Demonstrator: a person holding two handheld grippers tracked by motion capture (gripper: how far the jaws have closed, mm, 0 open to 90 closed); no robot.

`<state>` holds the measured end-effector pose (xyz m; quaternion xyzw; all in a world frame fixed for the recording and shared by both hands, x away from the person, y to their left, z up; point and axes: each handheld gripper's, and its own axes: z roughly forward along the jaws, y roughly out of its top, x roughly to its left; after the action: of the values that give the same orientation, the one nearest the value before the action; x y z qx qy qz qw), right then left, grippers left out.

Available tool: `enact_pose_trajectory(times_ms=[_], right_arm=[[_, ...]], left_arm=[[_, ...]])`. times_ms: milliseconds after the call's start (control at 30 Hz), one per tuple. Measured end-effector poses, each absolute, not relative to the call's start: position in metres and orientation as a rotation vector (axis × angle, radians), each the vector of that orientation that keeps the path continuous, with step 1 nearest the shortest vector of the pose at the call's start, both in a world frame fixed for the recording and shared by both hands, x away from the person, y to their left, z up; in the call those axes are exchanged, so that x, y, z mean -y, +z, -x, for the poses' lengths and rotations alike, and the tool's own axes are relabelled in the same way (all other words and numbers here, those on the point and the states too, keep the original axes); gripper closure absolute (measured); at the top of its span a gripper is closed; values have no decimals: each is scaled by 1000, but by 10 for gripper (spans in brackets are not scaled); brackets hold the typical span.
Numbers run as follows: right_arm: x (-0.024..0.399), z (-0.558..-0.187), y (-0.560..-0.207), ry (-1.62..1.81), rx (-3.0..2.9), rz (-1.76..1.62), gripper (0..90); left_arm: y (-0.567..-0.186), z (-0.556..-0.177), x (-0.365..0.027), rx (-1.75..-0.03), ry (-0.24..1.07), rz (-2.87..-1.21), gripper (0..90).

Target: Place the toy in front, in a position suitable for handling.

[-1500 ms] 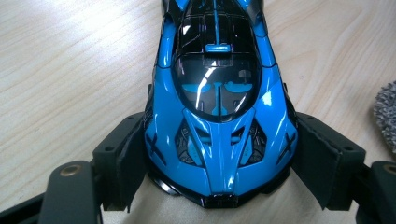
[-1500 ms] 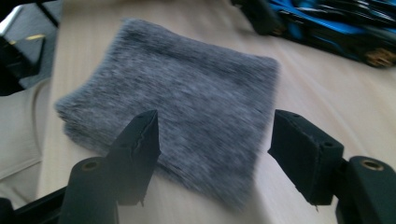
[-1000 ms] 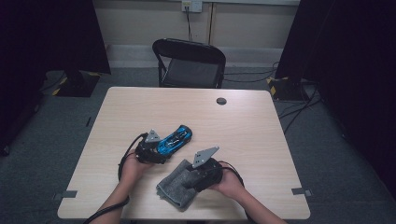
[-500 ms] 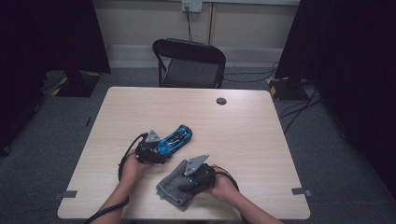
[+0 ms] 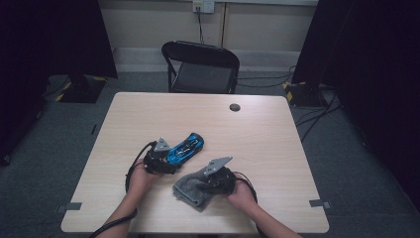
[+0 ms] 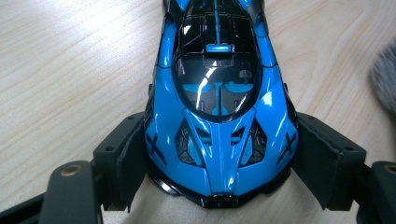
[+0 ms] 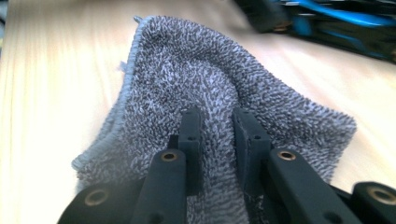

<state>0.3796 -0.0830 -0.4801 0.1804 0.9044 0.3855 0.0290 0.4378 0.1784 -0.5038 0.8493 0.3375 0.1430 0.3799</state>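
Pinching a ridge of the grey cloth (image 7: 219, 98) between jaws that have just been closing, the right gripper (image 5: 218, 179) is taking up its wiping rag. Just to its left, the left gripper (image 5: 161, 159) is clamping the blue car (image 6: 218, 116) by its flanks on the table (image 5: 277, 134). Next, probably: lifting the cloth across onto the car's bodywork without loosening either grip.

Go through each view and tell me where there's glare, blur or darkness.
High view: dim, black at both sides, table evenly lit. Left gripper view: sharp, white glare streaks on the blue car. Right gripper view: grey towel sharp near the jaws, the car behind it blurred, tabletop washed out at left.
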Motion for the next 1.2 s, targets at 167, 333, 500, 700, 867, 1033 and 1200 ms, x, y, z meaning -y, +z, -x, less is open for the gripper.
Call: enact_pose_trajectory(times_ms=[167, 333, 500, 700, 867, 1033, 1200], right_arm=[[108, -398, -474, 1220, -2736, -709, 753], [131, -413, -468, 1190, -2657, -847, 753], [147, -429, -466, 1187, -2601, -966, 753], [154, -442, -475, 1148, -2568, -1040, 732], [153, -447, -477, 1152, -2565, -1040, 588], [156, -449, -470, 1175, -2591, -972, 437], [160, -452, -463, 1155, -2614, -851, 356]], left_arm=[[-504, -438, -178, -863, 367, -2169, 239], [-504, -438, -178, -863, 367, -2168, 239], [-504, -437, -178, -869, 369, -2165, 239], [-504, -437, -178, -871, 367, -2163, 239], [-504, -438, -178, -868, 370, -2165, 239], [-504, -437, -178, -870, 368, -2164, 240], [-504, -438, -178, -871, 369, -2162, 240]])
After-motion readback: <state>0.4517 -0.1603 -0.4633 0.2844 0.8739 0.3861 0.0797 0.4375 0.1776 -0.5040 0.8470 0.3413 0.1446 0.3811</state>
